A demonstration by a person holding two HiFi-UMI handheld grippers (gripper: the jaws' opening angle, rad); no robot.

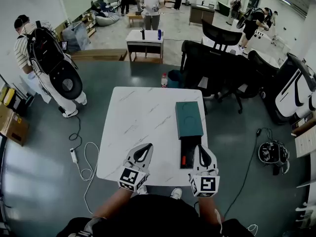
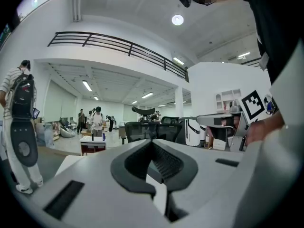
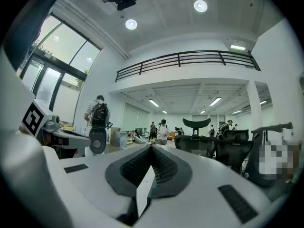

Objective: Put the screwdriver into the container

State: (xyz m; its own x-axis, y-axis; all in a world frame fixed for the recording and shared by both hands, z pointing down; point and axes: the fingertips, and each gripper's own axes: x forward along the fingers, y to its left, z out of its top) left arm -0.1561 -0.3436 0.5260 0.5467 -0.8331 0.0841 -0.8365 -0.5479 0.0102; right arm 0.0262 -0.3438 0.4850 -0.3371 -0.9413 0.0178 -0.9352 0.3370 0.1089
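On the white marble table point(image 1: 138, 127) a black open container point(image 1: 188, 144) lies near the front right, with a teal lid point(image 1: 188, 119) just beyond it. The screwdriver point(image 1: 183, 160), seen by its red handle, lies inside the container. My right gripper point(image 1: 204, 152) hovers over the container's right side, jaws together and empty; the right gripper view shows the right gripper point(image 3: 152, 147) pointing level across the room. My left gripper point(image 1: 144, 149) is held over the table's front edge, shut on nothing; in its own view the left gripper point(image 2: 153, 141) also points level.
Black office chairs point(image 1: 217, 68) stand behind the table's far right corner. A bottle point(image 1: 164, 80) sits on the floor by the far edge. A person with a backpack point(image 1: 47, 58) stands at left. A white cable point(image 1: 81, 157) and a round device point(image 1: 273, 153) lie on the floor.
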